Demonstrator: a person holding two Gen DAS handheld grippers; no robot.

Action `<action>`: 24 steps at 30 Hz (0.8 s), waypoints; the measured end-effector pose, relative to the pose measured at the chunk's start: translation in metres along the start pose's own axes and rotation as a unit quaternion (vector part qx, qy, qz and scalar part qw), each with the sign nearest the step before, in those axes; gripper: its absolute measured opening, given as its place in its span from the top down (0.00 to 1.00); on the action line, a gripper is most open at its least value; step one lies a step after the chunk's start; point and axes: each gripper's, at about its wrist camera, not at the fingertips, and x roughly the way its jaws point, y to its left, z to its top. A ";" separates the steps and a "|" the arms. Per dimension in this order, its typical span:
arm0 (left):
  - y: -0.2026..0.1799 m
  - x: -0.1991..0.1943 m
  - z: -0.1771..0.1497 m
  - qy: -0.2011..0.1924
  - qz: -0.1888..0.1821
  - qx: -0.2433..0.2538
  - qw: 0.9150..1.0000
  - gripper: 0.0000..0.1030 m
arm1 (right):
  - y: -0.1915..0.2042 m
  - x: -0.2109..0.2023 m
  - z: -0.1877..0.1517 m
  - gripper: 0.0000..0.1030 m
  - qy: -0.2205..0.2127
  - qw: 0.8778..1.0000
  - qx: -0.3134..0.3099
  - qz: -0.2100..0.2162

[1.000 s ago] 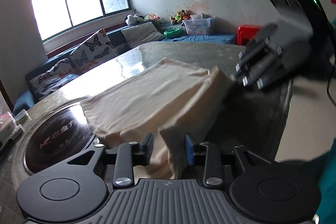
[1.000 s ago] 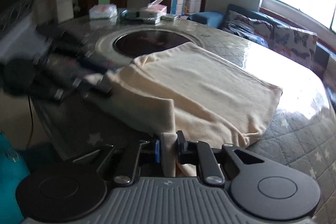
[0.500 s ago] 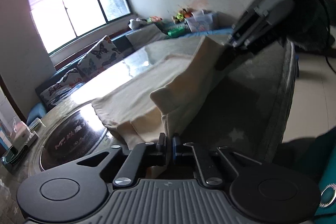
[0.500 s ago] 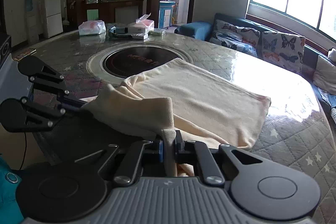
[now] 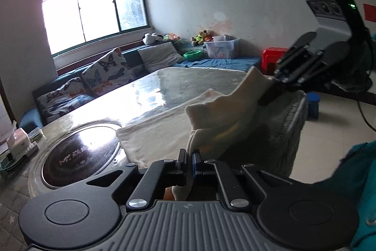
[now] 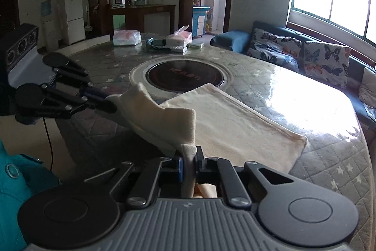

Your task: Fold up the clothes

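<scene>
A cream cloth (image 5: pixel 162 131) lies on the round table, its near edge lifted off the surface. My left gripper (image 5: pixel 189 158) is shut on one near corner of the cloth. My right gripper (image 6: pixel 188 160) is shut on the other near corner. The lifted edge hangs stretched between the two grippers above the table's rim. The rest of the cloth (image 6: pixel 239 126) lies flat on the table. The right gripper shows in the left wrist view (image 5: pixel 270 98), and the left gripper shows in the right wrist view (image 6: pixel 110 105), each pinching the cloth.
A round inset hotplate (image 6: pixel 185 74) sits in the middle of the quilted table (image 6: pixel 333 171). Tissue boxes and small items (image 6: pixel 176 41) stand at the far side. A sofa with butterfly cushions (image 6: pixel 305 53) runs along the window wall. A red stool (image 5: pixel 272 58) stands beyond the table.
The left gripper closed on the cloth corner. Both grippers then lifted the near edge and carried it up above the table's rim.
</scene>
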 end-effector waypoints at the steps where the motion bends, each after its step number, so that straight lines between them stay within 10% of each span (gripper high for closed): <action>1: 0.003 0.005 0.004 -0.001 0.004 -0.003 1.000 0.95 | -0.001 0.001 0.001 0.93 0.002 1.000 0.001 0.000; 15: 0.055 0.121 0.068 0.001 0.077 -0.035 0.996 0.95 | -0.085 0.046 0.052 0.94 -0.012 0.998 0.035 -0.051; 24: 0.081 0.222 0.059 0.084 0.102 -0.048 0.990 0.92 | -0.151 0.123 0.055 0.95 0.014 0.991 0.103 -0.080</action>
